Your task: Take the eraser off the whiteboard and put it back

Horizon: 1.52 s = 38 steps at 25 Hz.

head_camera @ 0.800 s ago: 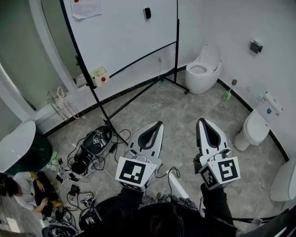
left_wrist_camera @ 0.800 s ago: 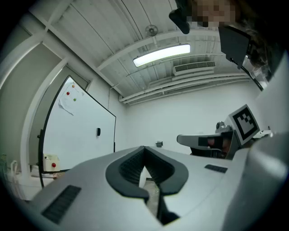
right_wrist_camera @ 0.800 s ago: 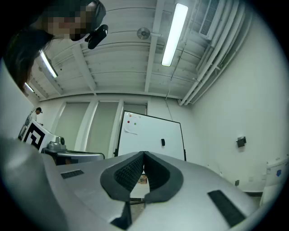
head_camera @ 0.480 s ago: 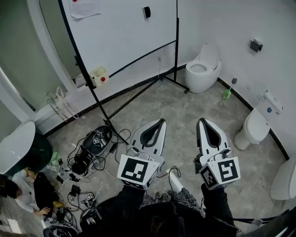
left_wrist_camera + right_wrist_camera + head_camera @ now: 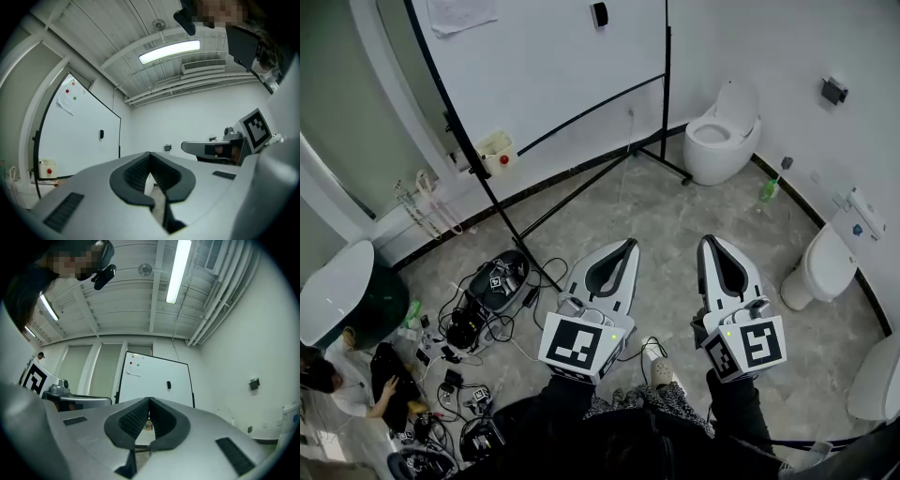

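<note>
- Head view: from above, steeply down at the floor (image 5: 675,216), whiteboard (image 5: 553,66) far ahead.
- Both gripper views: low, roughly level, sharing that distant whiteboard.

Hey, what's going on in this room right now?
A person stands holding a gripper in each hand, facing a whiteboard on a stand. The left gripper and the right gripper are both shut and empty, held out over the tiled floor. The black eraser sits high on the whiteboard, well ahead of both, so taking it off has not begun. Another person sits on the floor at the left beside cables.
</note>
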{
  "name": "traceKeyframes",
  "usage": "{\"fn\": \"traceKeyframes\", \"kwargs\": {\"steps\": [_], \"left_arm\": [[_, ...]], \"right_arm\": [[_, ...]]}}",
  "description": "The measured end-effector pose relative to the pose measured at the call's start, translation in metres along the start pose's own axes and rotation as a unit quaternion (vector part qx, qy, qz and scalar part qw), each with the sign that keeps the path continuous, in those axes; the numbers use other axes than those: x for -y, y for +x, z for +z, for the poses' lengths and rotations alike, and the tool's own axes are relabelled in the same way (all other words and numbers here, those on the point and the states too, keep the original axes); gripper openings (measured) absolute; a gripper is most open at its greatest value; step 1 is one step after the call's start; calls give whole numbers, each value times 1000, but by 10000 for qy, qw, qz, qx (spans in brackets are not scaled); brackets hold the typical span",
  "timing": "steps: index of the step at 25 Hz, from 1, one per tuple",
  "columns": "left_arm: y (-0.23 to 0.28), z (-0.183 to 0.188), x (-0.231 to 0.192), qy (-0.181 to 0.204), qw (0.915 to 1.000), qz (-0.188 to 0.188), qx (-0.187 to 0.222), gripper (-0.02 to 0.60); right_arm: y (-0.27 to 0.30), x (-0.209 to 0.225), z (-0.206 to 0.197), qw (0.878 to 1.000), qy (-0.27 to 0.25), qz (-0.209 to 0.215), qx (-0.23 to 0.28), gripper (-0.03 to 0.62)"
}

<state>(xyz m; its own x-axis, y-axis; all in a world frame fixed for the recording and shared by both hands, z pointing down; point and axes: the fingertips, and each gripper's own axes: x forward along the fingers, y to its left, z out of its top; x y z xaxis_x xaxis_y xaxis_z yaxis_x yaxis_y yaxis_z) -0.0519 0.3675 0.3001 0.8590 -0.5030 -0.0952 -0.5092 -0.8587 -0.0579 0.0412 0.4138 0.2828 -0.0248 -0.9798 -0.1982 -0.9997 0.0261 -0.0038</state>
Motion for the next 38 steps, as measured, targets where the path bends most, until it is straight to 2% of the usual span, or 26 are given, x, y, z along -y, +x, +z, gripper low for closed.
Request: {"fn": "traceKeyframes", "kwargs": {"steps": [19, 30, 38], "left_arm": [[156, -15, -12, -64, 9984, 559, -89, 6], [188, -25, -21, 55, 9972, 730, -158, 6], [204, -32, -14, 75, 9967, 756, -301, 6]], "right_arm": [[103, 127, -20, 9976, 153, 681, 16, 9], [128, 156, -29, 9957, 169, 907, -7, 9], [134, 179, -36, 9956, 396, 852, -3, 9]]}}
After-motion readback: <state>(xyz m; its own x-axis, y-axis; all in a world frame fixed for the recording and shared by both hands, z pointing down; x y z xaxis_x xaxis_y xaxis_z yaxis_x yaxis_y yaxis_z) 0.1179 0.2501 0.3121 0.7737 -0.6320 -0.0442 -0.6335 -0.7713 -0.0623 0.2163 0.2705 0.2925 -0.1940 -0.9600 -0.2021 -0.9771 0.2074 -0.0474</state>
